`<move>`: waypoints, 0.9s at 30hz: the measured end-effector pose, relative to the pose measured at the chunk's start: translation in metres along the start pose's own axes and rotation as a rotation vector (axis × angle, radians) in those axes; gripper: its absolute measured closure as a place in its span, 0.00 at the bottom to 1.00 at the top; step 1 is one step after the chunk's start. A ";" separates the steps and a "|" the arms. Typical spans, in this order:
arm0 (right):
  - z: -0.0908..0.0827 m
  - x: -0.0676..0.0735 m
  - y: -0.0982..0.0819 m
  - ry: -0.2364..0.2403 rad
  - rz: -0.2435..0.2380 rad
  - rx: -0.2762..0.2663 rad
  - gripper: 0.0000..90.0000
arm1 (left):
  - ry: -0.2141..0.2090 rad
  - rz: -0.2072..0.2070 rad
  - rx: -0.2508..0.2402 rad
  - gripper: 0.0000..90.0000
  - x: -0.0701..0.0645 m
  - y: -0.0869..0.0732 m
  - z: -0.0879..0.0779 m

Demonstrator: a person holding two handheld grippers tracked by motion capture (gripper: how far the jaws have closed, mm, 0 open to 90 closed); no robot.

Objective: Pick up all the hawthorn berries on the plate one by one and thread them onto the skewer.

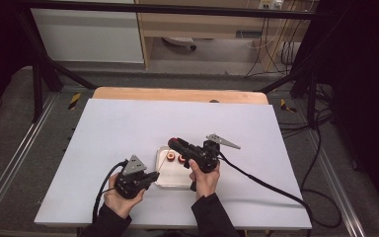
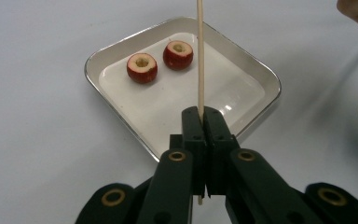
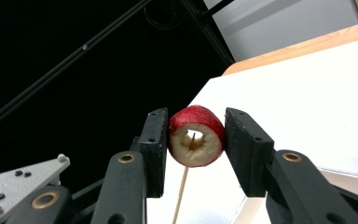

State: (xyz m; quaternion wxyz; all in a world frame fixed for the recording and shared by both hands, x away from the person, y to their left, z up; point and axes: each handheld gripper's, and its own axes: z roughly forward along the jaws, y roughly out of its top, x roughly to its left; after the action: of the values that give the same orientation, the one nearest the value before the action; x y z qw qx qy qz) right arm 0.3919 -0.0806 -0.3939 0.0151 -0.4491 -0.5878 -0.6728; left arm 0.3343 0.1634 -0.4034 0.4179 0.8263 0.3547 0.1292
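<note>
My left gripper (image 2: pixel 206 114) is shut on a thin wooden skewer (image 2: pixel 200 56) that stands up from its jaws over a white square tray (image 2: pixel 265 74). Two red cored fruit pieces (image 2: pixel 142 68) (image 2: pixel 178 55) lie in the tray's far corner. My right gripper (image 3: pixel 196 116) is shut on a third red cored fruit piece (image 3: pixel 196 137), held above the tray. The skewer (image 3: pixel 181 196) rises from below and its tip shows inside the fruit's hole. In the high view the left gripper (image 1: pixel 155 175) sits at the tray's near left and the right gripper (image 1: pixel 173 143) is over the tray (image 1: pixel 177 181).
The tray sits near the front middle of a white table (image 1: pixel 128 128) with a wooden edge (image 1: pixel 177 94) at the back. A black frame (image 1: pixel 44 69) surrounds the table. Cables trail from both grippers toward the front and right.
</note>
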 end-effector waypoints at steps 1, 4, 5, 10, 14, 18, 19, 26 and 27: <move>0.000 0.000 0.001 0.005 0.004 0.003 0.68 | -0.005 0.007 -0.002 0.99 0.001 0.000 -0.001; -0.001 0.000 0.003 0.011 0.014 0.008 0.68 | -0.003 0.010 -0.009 0.99 0.003 0.001 -0.004; -0.001 0.000 0.003 0.009 0.015 0.006 0.68 | -0.001 0.012 -0.007 0.99 0.002 0.001 -0.005; 0.001 -0.001 0.000 -0.009 0.017 -0.003 0.68 | 0.003 0.017 0.000 0.99 0.001 0.000 -0.004; -0.001 -0.002 0.003 -0.034 0.031 -0.063 0.68 | 0.005 0.019 0.035 0.99 0.001 -0.003 -0.001; -0.009 0.000 0.016 -0.016 0.045 -0.083 0.68 | -0.005 0.020 0.017 0.99 -0.001 -0.001 0.000; -0.010 0.000 0.016 -0.015 0.040 -0.083 0.68 | -0.005 0.020 0.017 0.99 -0.001 -0.001 0.000; -0.007 -0.006 0.017 0.038 0.108 0.005 0.68 | -0.018 0.045 0.019 0.99 -0.005 0.002 -0.007; -0.008 -0.007 0.018 0.047 0.114 0.015 0.68 | -0.015 0.044 0.020 0.99 -0.005 0.002 -0.008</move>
State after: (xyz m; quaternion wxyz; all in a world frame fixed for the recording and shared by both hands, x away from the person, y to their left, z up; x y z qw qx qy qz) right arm 0.4014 -0.0961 -0.3842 0.0704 -0.4657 -0.5656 -0.6769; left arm 0.3275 0.1636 -0.3964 0.4093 0.8391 0.3344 0.1287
